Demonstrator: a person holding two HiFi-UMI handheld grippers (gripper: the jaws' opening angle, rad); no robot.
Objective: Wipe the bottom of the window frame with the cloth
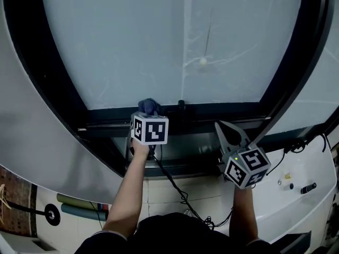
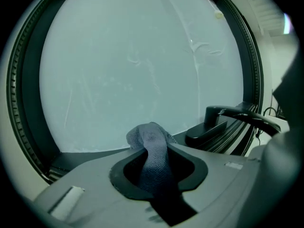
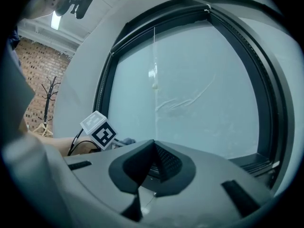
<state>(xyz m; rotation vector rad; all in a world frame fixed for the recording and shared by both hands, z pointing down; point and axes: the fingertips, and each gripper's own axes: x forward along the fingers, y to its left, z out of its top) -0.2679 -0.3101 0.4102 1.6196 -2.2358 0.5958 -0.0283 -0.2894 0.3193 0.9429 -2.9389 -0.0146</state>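
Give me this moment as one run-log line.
left gripper: shut on cloth | cloth: at bottom of window frame | right gripper: shut, empty, to the right of the cloth

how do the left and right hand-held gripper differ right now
The left hand-held gripper is shut on the blue cloth; the right hand-held gripper is shut on nothing. The left holds the cloth at the bottom of the window frame; the right sits lower in the head view. Both point at the pane.
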